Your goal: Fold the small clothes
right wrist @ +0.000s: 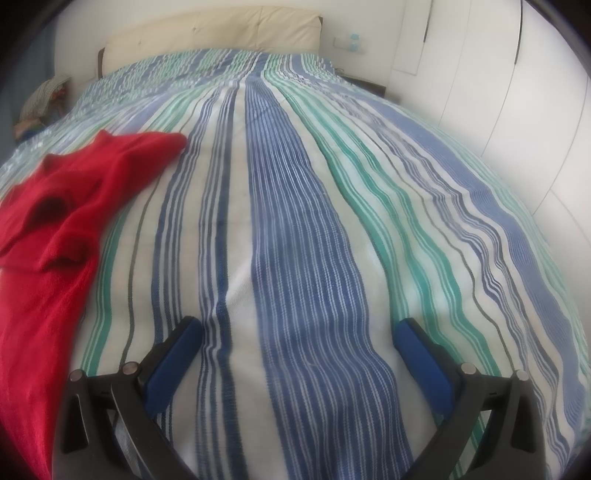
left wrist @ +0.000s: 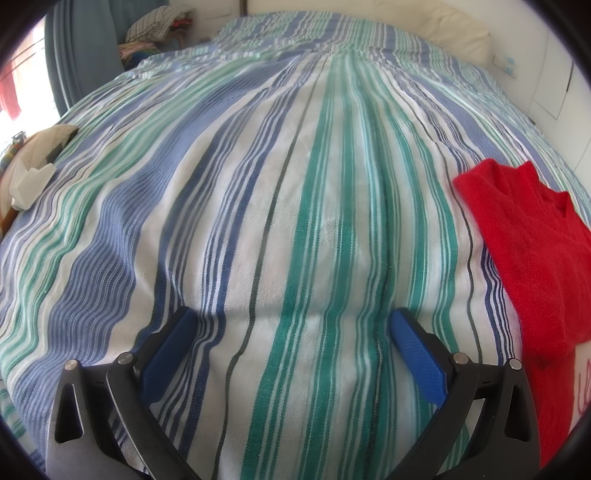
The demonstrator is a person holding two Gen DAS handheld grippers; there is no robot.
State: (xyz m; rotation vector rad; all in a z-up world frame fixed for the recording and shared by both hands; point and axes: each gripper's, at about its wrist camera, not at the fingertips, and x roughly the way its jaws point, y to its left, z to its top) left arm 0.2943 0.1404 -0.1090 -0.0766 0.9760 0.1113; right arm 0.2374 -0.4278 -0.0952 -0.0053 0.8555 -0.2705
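Observation:
A small red knitted garment point(left wrist: 532, 251) lies on the striped bedspread point(left wrist: 258, 184) at the right edge of the left wrist view. It also shows in the right wrist view point(right wrist: 55, 229) at the left, with one sleeve stretched toward the middle. My left gripper point(left wrist: 293, 314) is open and empty, low over the bedspread, left of the garment. My right gripper point(right wrist: 299, 325) is open and empty, over the bedspread point(right wrist: 295, 221), right of the garment. Neither touches it.
A cream headboard point(right wrist: 221, 33) stands at the far end of the bed. White wardrobe doors point(right wrist: 517, 92) run along the right. A pile of clothes point(left wrist: 155, 29) sits at the far left, and white folded items point(left wrist: 33, 177) lie by the left bed edge.

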